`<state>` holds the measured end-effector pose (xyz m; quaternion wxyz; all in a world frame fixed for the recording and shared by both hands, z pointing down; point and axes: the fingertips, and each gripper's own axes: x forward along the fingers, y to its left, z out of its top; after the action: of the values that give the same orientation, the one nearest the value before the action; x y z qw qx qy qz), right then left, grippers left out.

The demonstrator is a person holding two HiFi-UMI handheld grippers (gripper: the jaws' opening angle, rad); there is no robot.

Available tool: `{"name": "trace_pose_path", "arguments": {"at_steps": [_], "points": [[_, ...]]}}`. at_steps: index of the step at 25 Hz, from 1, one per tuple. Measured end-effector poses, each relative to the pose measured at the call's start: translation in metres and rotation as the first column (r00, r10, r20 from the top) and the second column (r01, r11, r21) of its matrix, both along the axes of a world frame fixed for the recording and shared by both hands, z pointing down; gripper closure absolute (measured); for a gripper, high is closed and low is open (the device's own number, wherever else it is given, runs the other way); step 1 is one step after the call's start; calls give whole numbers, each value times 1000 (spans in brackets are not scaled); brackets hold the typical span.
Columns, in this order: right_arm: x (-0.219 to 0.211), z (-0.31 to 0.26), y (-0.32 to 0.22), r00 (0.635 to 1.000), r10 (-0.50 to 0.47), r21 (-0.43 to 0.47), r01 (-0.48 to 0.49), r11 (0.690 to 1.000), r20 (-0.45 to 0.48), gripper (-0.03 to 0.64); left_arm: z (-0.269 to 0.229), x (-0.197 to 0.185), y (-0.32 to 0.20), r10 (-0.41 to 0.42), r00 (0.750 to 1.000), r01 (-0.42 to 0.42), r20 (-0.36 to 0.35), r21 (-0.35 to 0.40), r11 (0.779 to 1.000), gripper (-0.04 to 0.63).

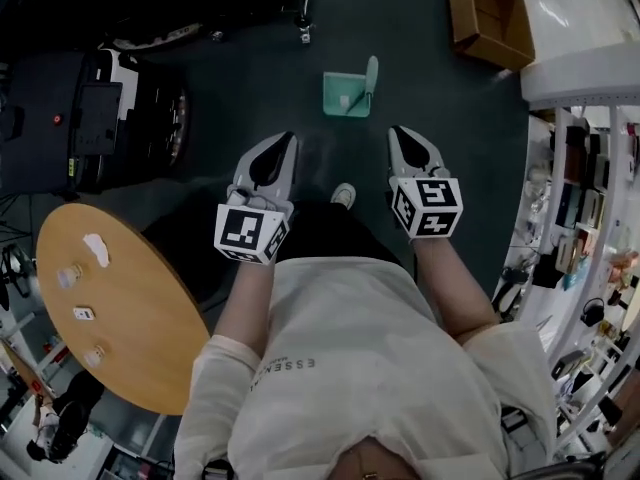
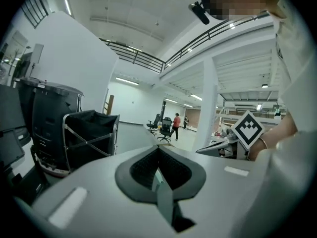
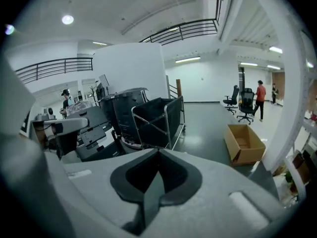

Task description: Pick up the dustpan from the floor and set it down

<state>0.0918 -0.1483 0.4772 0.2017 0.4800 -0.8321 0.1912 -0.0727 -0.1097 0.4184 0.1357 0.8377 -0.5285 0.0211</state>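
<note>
At far left of the head view, a round wooden counter (image 1: 135, 343) carries a few small white bits; behind it stands black equipment (image 1: 60, 118). Next, the L gripper (image 1: 284, 140) is held out in front of the person's body, marker cube at its rear, tips aimed ahead over the dark floor (image 1: 420, 78). Its own view shows the jaws (image 2: 158, 149) closed together w/ nothing gripped, and a black folding cart (image 2: 91, 133) off to the left beyond them. A shoe (image 1: 343, 196) pokes out between the two grippers. The teal dustpan (image 1: 346, 96) lies flat on the floor ahead of both grippers, roughly centred between them and well apart from either, handle along its right side pointing away. The R gripper (image 1: 400, 133) is level w/ the left one and parallel to it; its view shows the jaws (image 3: 158, 151) also pressed together, empty. Past them in that view are the cart (image 3: 158, 120) and an open cardboard box (image 3: 243, 143). That box (image 1: 490, 18) sits on the floor at upper right of the head view, beyond the dustpan. Shelves (image 1: 580, 218) packed w/ small items run down the right edge.
</note>
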Motion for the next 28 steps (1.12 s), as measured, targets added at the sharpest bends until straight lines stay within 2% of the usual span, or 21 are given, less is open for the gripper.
{"name": "trace_pose_path", "arguments": {"at_steps": [5,9,12,13,14,16,18,21,24,28], "points": [[-9,42,-35,999,15,-74,-18,997,-36,624,37,8,-41,63,998,-62,11,-69,996,578],[-9,74,-75,994,45,-115,-56,992,-96,624,63,13,-85,130,992,-128,6,-116,985,578],[-12,99,-106,993,51,-167,-68,984,-103,624,81,19,-118,167,986,-165,2,-149,975,578],[-15,109,-116,995,48,-195,-65,979,-91,590,88,20,-129,173,985,-170,6,-158,973,578],[-18,121,-126,996,49,-223,-63,973,-72,517,93,21,-141,176,984,-172,9,-164,971,578],[-23,144,-146,997,62,-271,-71,960,-40,411,103,24,-163,177,984,-173,9,-167,970,578],[-25,168,-163,995,81,-307,-93,947,-52,343,112,24,-182,177,984,-174,5,-167,970,578],[-23,204,-176,987,103,-352,-140,925,-122,327,133,22,-204,177,984,-173,3,-187,967,578],[-21,242,-179,980,67,-424,-143,894,-188,327,152,19,-222,168,986,-165,-1,-204,965,578],[-27,278,-186,982,43,-491,-129,862,-182,328,171,10,-237,149,989,-145,1,-218,965,578]]}}
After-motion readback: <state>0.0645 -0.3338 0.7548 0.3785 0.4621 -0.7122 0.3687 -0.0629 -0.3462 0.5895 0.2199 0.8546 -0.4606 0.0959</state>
